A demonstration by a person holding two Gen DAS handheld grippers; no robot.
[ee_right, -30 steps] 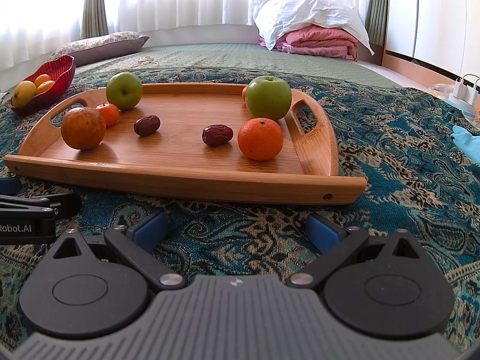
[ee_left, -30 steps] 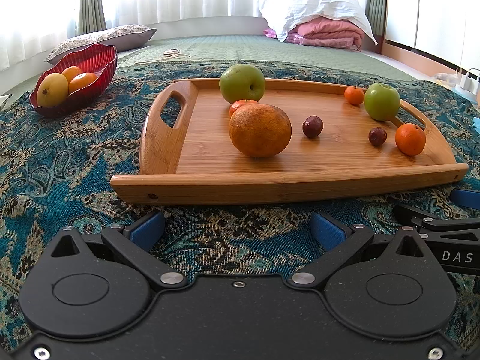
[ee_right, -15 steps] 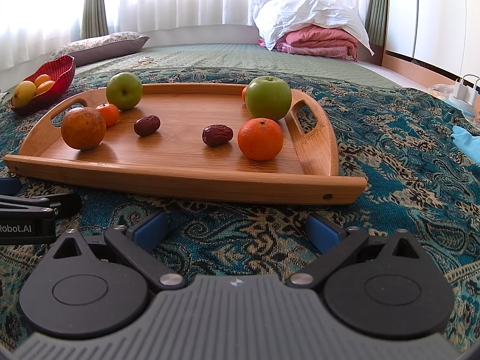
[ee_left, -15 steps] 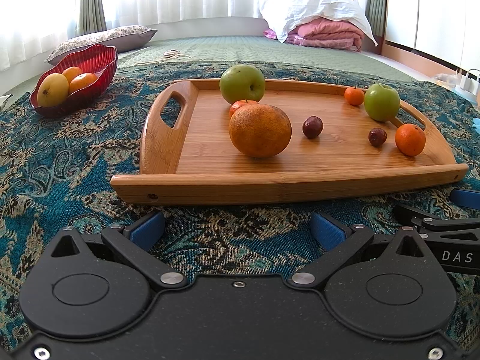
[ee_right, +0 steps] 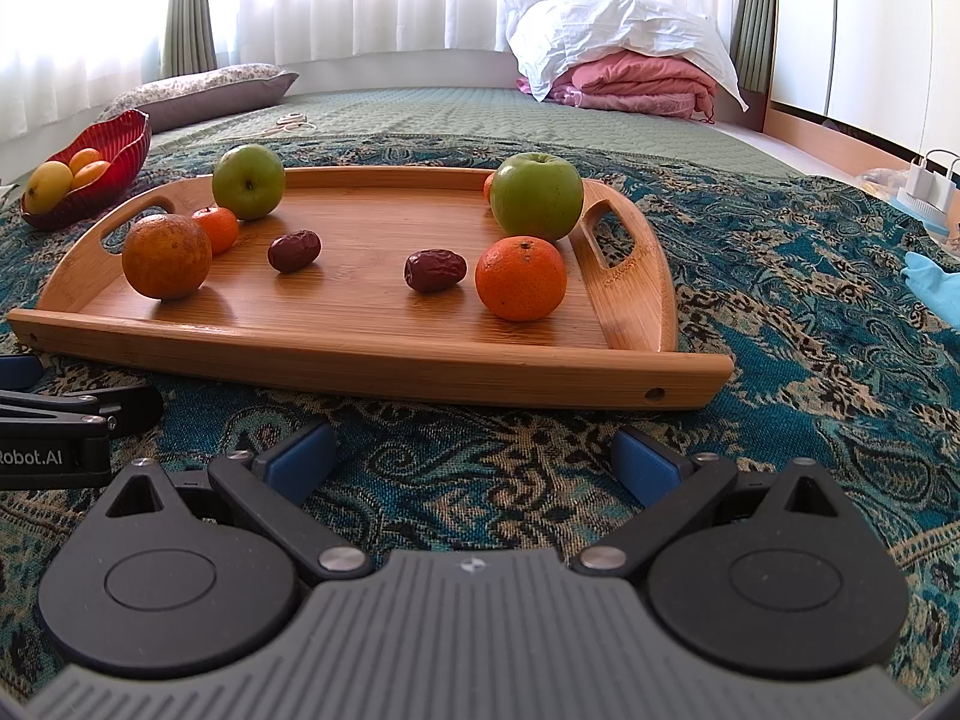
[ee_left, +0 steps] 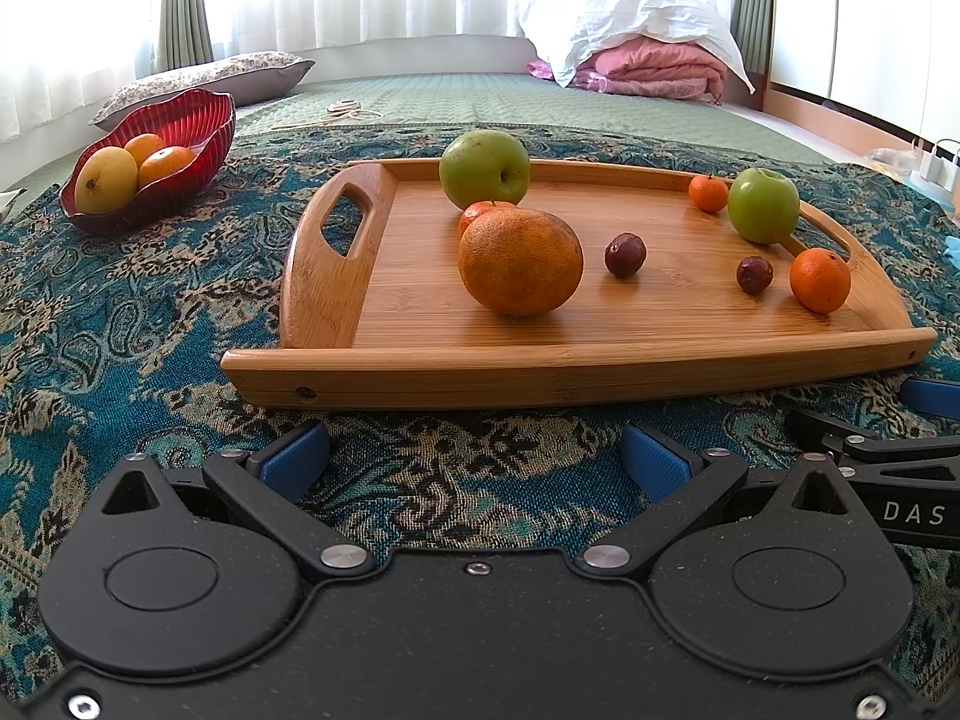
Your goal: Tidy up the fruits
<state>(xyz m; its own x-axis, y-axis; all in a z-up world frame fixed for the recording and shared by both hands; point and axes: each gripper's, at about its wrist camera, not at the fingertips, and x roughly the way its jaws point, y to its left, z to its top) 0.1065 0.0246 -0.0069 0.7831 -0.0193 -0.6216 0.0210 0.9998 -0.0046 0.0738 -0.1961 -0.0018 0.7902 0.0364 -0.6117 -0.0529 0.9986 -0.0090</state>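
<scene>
A wooden tray [ee_left: 420, 354] [ee_right: 360, 354] lies on the patterned cloth ahead of both grippers. On it are a large orange [ee_left: 519, 269] [ee_right: 166, 256], two green apples [ee_left: 484, 169] [ee_right: 536, 196], small mandarins [ee_right: 521, 278] [ee_left: 819, 280] and two dark red dates [ee_left: 624, 254] [ee_right: 434, 269]. A red glass bowl [ee_left: 180, 180] [ee_right: 126, 144] with a mango and oranges stands at the far left. My left gripper [ee_left: 474, 459] is open and empty, near the tray's front edge. My right gripper [ee_right: 473, 456] is open and empty, also in front of the tray.
Each gripper shows at the edge of the other's view, the right one [ee_left: 870, 450] beside the left one [ee_right: 54, 420]. A grey pillow [ee_left: 204, 81] and folded pink and white bedding [ee_left: 648, 60] lie on the green mat behind. A light blue cloth [ee_right: 936, 288] is at the right.
</scene>
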